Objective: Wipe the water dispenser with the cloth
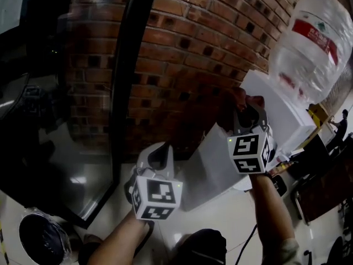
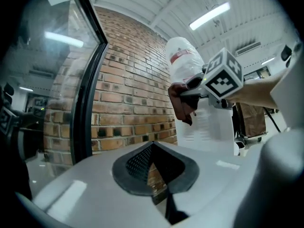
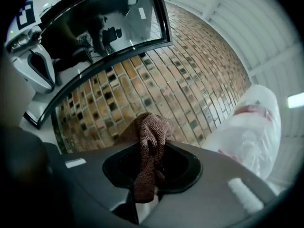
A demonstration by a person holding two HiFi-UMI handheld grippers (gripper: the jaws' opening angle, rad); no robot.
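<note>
A: Anything in the right gripper (image 3: 152, 148)?
B: Clamped partway shut on the cloth (image 3: 142, 177), bunched up past the tips and hanging below them too.
A: And where to look for the dispenser (image 1: 289, 117)?
B: Just ahead of those jaws, white, with the bottle (image 1: 311, 35) above and to the right of them. Can't tell whether touching the cloth or only close.
A: Holding something in the left gripper (image 2: 151, 146)?
B: Nothing. Tips pressed together, with only a narrow gap further back. Held lower than the right one, off to its left, short of the dispenser.
A: What else around?
B: Brick wall (image 1: 182, 48) straight ahead of both tools, then a black frame (image 1: 126, 93) and glass (image 1: 49, 93) to the left of the left one.
</note>
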